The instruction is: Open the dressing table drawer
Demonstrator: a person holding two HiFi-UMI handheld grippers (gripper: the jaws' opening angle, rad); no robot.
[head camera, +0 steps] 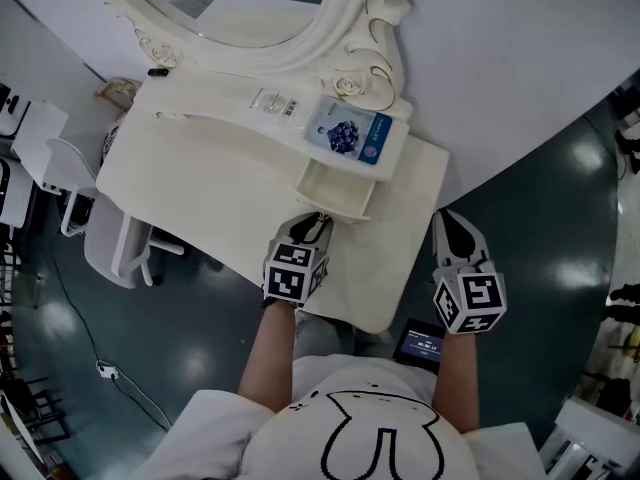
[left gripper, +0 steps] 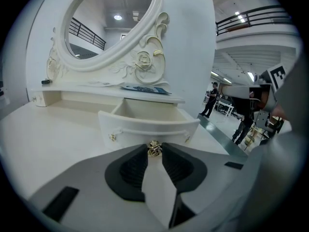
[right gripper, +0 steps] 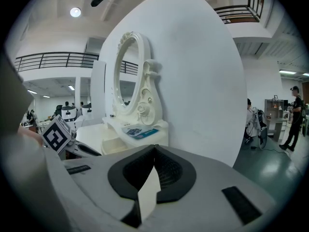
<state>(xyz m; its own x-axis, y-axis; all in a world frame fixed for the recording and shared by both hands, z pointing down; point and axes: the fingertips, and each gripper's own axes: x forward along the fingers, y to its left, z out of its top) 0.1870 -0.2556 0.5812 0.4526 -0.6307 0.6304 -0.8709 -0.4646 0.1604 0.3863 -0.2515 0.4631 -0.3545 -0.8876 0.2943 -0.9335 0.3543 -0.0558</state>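
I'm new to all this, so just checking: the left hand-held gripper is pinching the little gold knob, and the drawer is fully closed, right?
Not quite. The drawer is pulled out, with its inside showing, as the left gripper view makes plain. The left hand-held gripper does pinch the gold knob.

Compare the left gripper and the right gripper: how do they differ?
The left gripper pinches the gold knob of the open drawer; the right gripper has its jaws together on nothing. The left gripper is over the dressing table; the right gripper is beside its edge. Both carry marker cubes.
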